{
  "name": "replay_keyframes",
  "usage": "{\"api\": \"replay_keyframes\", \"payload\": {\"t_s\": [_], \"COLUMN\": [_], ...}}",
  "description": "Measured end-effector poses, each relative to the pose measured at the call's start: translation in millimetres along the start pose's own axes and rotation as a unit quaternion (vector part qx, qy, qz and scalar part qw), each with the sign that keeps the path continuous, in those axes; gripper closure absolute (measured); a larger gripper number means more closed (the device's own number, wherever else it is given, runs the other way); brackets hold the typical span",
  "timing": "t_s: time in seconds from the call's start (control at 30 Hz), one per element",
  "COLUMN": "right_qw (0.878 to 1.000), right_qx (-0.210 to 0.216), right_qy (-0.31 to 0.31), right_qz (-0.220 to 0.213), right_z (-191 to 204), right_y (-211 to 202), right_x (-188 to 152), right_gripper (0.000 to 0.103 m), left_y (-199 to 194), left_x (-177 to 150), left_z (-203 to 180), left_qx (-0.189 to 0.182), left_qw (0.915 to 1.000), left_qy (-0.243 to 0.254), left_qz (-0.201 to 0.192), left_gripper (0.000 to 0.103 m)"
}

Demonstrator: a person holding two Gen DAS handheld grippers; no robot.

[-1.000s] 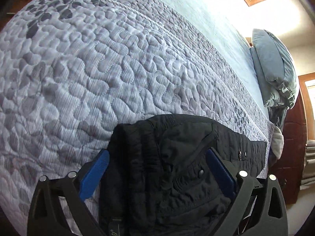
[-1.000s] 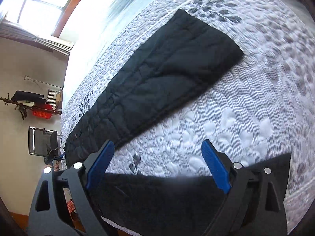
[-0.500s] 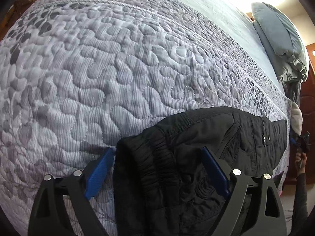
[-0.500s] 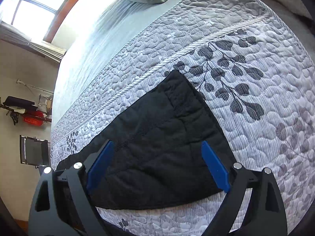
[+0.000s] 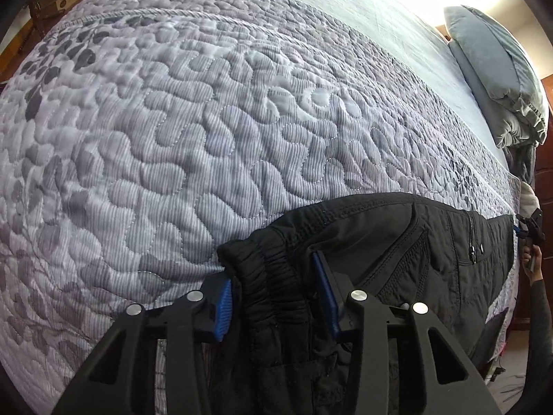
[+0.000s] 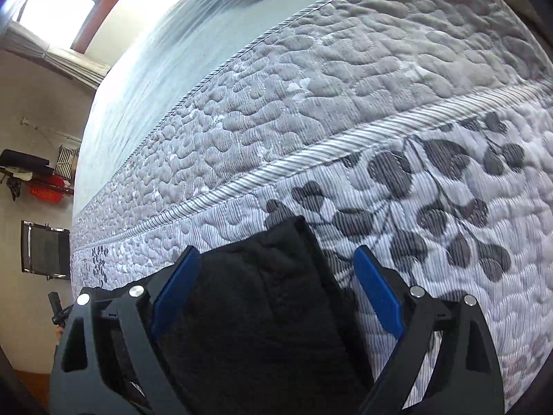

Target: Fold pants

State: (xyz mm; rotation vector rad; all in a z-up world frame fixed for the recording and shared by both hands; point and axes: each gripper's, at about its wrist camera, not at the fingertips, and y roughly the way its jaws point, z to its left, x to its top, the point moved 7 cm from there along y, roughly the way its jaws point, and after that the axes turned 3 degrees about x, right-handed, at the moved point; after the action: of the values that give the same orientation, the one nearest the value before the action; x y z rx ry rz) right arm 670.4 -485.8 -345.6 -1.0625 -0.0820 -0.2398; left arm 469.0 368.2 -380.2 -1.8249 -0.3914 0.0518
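Left wrist view is showing your left gripper (image 5: pixel 273 297) pointing steeply down at the black pants (image 5: pixel 397 242), which are lying along the near edge of the grey quilted bedspread (image 5: pixel 207 121). Its jaws have just been closing, and the gathered elastic waistband (image 5: pixel 273 276) is bunching between the blue pads (image 5: pixel 223 306), which are pressing on it from both sides. A grey pillow (image 5: pixel 497 69) is sitting at the far right of the bed. Over in the right wrist view, your right gripper (image 6: pixel 276 287) is standing wide above the pant leg's end (image 6: pixel 269 276); the cloth is lying between the fingers, closer to the left one, with neither pad squeezing it.
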Motion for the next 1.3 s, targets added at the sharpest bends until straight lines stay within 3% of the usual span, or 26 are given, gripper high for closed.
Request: {"api": "replay_keyframes", "payload": {"t_s": [0.13, 0.17, 0.2, 0.23, 0.27, 0.33, 0.47, 0.5, 0.97, 1.3], "right_qw": [0.999, 0.999, 0.999, 0.998, 0.998, 0.997, 0.998, 0.998, 0.991, 0.986], "right_qx": [-0.014, -0.008, 0.0, 0.001, -0.005, -0.016, -0.022, -0.022, -0.044, -0.042], "right_qy": [-0.021, -0.026, -0.034, -0.039, -0.044, -0.053, -0.054, -0.055, -0.076, -0.038], "right_qz": [0.025, 0.027, 0.032, 0.041, 0.048, 0.046, 0.004, -0.006, -0.097, -0.156], "right_z": [1.3, 3.5, 6.9, 9.5, 10.2, 12.3, 16.5, 19.7, 67.5, 41.0], "right_y": [15.5, 14.6, 14.2, 15.4, 15.8, 12.3, -22.9, -34.4, -200.1, -256.5], "right_x": [4.8, 4.0, 1.5, -1.2, -4.6, -10.4, -16.4, -18.5, -99.6, -213.6], "right_gripper": [0.01, 0.016, 0.029, 0.061, 0.083, 0.09, 0.094, 0.094, 0.097, 0.097], "left_y": [-1.3, -1.8, -2.4, -2.9, -3.5, -5.5, -18.7, -23.6, -131.6, -200.6], "left_x": [-0.9, -1.2, -1.5, -2.2, -3.0, -3.3, -3.0, -2.9, -17.5, -79.7], "left_z": [2.0, 2.0, 1.9, 1.7, 1.2, -1.5, -9.2, -10.6, -36.9, -41.6], "left_qx": [0.005, 0.009, 0.012, 0.016, 0.022, 0.039, 0.068, 0.074, 0.017, -0.04], "left_qw": [0.9999, 0.9998, 0.9997, 0.9996, 0.9994, 0.9987, 0.9965, 0.996, 0.9902, 0.9786], "left_qy": [-0.013, -0.014, -0.016, -0.019, -0.02, -0.022, -0.029, -0.028, -0.031, -0.035], "left_qz": [-0.007, -0.009, -0.012, -0.015, -0.018, -0.025, -0.04, -0.043, -0.135, -0.199], "left_gripper": [0.061, 0.061, 0.061, 0.061, 0.062, 0.067, 0.079, 0.09, 0.091, 0.091]}}
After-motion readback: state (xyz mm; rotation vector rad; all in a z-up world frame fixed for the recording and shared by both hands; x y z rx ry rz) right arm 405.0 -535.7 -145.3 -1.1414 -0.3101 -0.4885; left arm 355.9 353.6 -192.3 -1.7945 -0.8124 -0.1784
